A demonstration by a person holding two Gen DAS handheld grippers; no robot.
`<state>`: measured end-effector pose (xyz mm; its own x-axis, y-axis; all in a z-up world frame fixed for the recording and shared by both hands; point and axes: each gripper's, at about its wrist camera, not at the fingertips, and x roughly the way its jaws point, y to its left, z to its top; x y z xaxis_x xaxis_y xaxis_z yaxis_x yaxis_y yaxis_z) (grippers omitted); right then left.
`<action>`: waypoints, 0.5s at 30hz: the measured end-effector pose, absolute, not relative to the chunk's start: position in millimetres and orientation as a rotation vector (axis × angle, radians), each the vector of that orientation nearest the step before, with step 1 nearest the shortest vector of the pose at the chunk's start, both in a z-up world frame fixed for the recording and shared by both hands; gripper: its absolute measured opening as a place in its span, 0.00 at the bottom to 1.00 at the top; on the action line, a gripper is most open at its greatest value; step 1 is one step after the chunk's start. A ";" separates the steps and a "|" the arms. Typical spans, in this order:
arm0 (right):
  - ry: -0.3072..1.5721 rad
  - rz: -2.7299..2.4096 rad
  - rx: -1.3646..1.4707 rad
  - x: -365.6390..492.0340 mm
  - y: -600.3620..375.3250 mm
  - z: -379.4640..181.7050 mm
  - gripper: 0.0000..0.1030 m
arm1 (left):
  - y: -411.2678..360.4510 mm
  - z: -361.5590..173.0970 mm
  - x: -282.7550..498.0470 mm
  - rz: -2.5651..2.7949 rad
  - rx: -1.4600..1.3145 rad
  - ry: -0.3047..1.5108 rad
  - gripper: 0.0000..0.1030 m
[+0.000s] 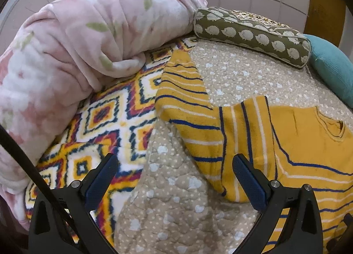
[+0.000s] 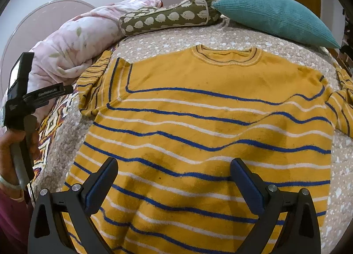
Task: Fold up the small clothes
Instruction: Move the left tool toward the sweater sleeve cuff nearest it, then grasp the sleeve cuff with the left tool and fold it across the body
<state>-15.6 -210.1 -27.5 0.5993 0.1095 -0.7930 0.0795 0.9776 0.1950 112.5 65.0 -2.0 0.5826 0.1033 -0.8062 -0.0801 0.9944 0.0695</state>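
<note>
A small yellow sweater (image 2: 209,126) with blue and white stripes lies flat on the beige quilt, neckline away from me, both sleeves spread out. My right gripper (image 2: 174,179) is open and empty, hovering above the sweater's lower body. My left gripper (image 1: 175,176) is open and empty above the quilt, just left of the sweater's left side (image 1: 253,154) and below its left sleeve (image 1: 181,90). The left gripper's body, held in a hand, shows at the left edge of the right wrist view (image 2: 24,99).
A rolled pink floral blanket (image 1: 77,51) lies at the left over a patterned yellow fleece blanket (image 1: 106,126). A green hedgehog-print bolster (image 2: 167,17) and a teal pillow (image 2: 275,15) lie behind the sweater. The beige quilt (image 1: 172,209) covers the bed.
</note>
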 end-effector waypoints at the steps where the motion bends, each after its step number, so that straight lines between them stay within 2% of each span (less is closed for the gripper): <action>1: 0.929 0.016 0.212 -15.2 -209.6 -27.0 1.00 | 64.1 -2.9 113.9 0.107 0.026 0.942 1.00; 15: 0.903 0.024 0.223 -10.5 -210.6 -24.0 1.00 | 69.5 -6.6 145.7 0.133 0.029 0.941 1.00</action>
<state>-10.5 -210.6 -24.0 0.6202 0.1146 -0.7760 0.0728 0.9766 0.2024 145.7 69.5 -6.6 0.5813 0.1267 -0.8038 -0.1014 0.9914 0.0829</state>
